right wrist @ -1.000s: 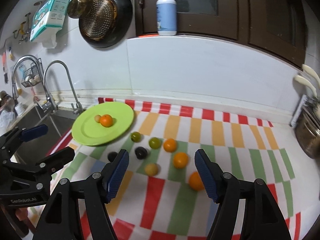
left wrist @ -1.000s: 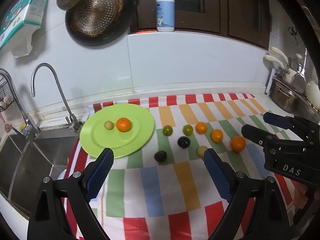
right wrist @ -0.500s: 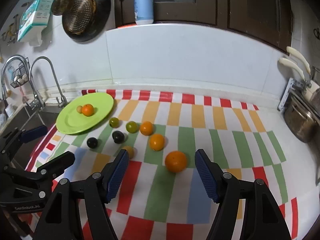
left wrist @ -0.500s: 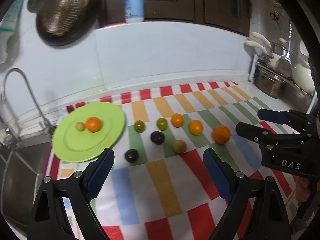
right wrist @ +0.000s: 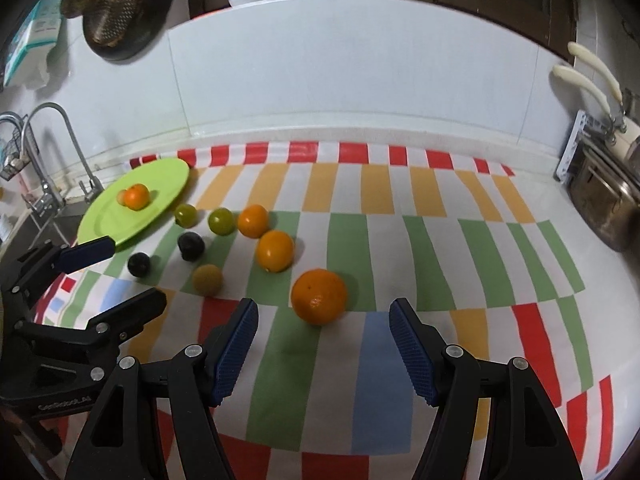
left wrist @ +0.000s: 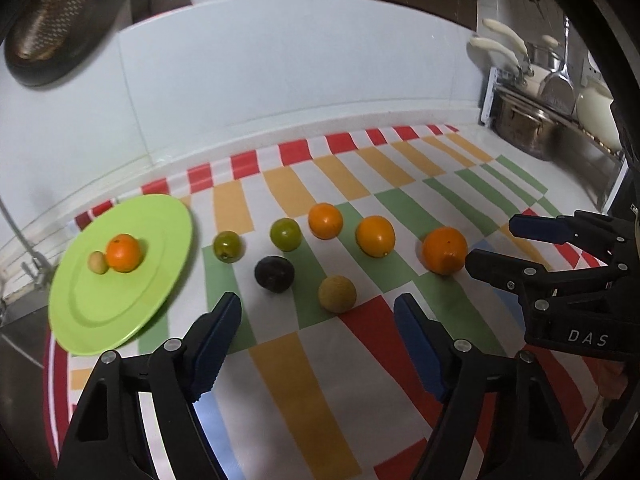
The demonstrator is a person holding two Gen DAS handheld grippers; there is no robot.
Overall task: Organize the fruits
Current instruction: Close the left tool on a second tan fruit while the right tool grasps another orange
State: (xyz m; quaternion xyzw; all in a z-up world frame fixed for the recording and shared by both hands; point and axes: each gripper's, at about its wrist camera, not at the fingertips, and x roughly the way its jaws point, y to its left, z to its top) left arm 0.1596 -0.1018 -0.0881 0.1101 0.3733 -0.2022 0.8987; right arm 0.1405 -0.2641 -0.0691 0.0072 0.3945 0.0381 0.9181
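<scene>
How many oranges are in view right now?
4. One orange sits on the green plate; three lie on the striped cloth: one beside the green fruits, one nearer, the largest nearest the right hand-held gripper.

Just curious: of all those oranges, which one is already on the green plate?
The small orange beside a tiny yellowish fruit on the green plate; the other three oranges lie on the striped cloth.

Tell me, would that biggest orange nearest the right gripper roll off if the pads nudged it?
Probably. The biggest orange is round and sits loose on the flat striped cloth, so an off-centre nudge would likely roll it. Its dimpled peel should grip the ribbed pads fairly well. It looks firm, not fragile.
</scene>
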